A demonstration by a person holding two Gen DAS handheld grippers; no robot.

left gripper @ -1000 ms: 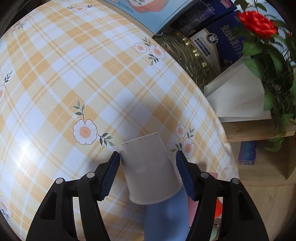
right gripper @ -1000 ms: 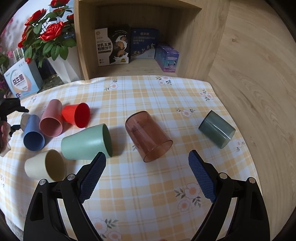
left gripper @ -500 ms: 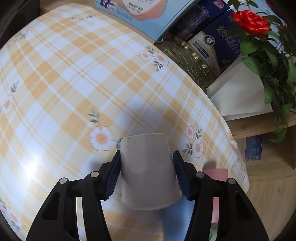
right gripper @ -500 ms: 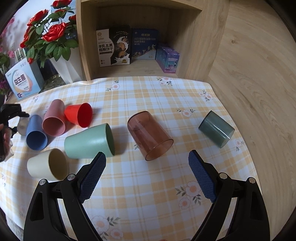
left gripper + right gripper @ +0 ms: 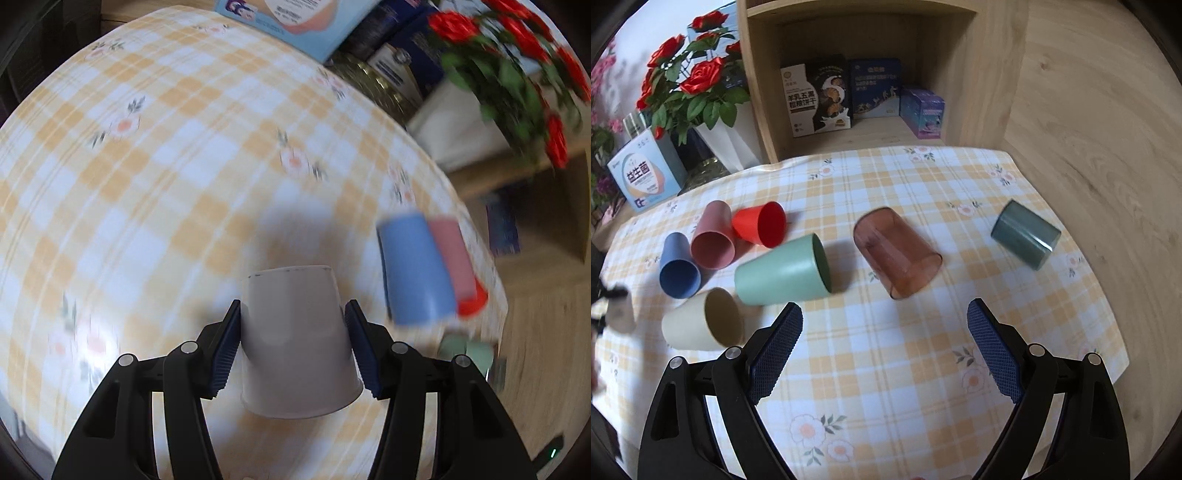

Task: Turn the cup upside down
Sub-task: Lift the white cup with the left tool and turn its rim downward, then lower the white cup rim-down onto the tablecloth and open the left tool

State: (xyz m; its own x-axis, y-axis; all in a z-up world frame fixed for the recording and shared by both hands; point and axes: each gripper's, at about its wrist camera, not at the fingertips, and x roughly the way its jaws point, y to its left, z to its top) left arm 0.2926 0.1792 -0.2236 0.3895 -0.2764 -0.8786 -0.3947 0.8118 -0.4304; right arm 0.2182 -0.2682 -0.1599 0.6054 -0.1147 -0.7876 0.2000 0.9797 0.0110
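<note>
The left tongs [image 5: 291, 345] are clamped on the pale grey cup [image 5: 295, 343], both blue pads flat against its sides, its wide rim toward the camera and its narrow base pointing away over the checked desk [image 5: 155, 177]. The right tongs [image 5: 884, 354] hang spread wide with nothing between them. Beyond them lie a cream cup [image 5: 701, 321], a green cup [image 5: 783, 273] and a brown see-through cup [image 5: 897, 256], all on their sides. Farther back lie blue [image 5: 677, 266], pink [image 5: 713, 240] and red [image 5: 761, 223] cups, close together.
</note>
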